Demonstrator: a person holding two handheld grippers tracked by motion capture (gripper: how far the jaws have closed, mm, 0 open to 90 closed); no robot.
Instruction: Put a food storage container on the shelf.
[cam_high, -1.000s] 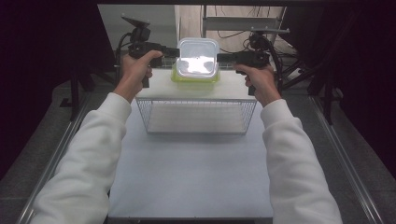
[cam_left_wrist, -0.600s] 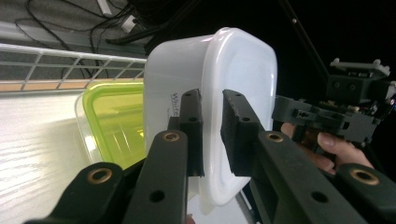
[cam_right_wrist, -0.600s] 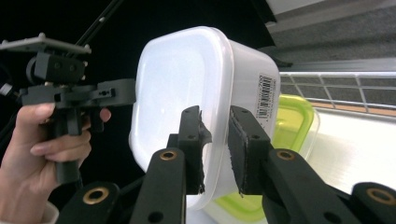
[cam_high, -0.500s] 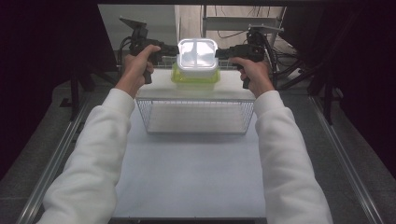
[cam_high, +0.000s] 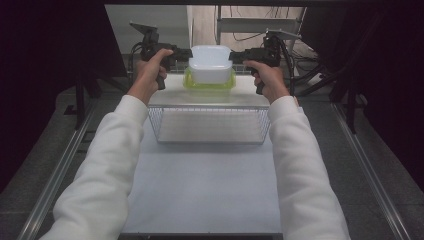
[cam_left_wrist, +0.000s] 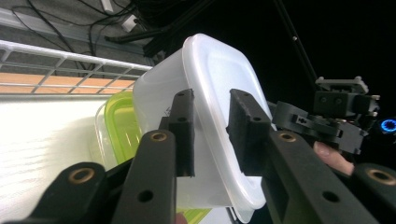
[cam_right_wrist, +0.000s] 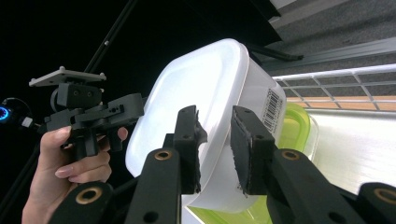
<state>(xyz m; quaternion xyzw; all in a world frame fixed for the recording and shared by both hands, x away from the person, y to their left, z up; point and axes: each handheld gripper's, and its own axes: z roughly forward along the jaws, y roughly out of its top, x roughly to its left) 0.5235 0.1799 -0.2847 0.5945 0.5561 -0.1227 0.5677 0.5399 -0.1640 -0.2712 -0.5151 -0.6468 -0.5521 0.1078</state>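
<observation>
a white plastic tub (cam_high: 210, 64), square with rounded corners, is held by its rim on both sides, just above a clear tub with a lime-green lid (cam_high: 208, 83) at the table's far edge.

In the left gripper view, the white container (cam_left_wrist: 205, 112) hid most of the green-lidded container (cam_left_wrist: 119, 128) behind it, and the lower edge of the frame cut off both. The left gripper (cam_left_wrist: 210, 133) jaws covered part of the white rim. In the right gripper view, the barcode label (cam_right_wrist: 271, 108) was too small to read. In the high view, the forearms were cropped at the bottom.
</observation>
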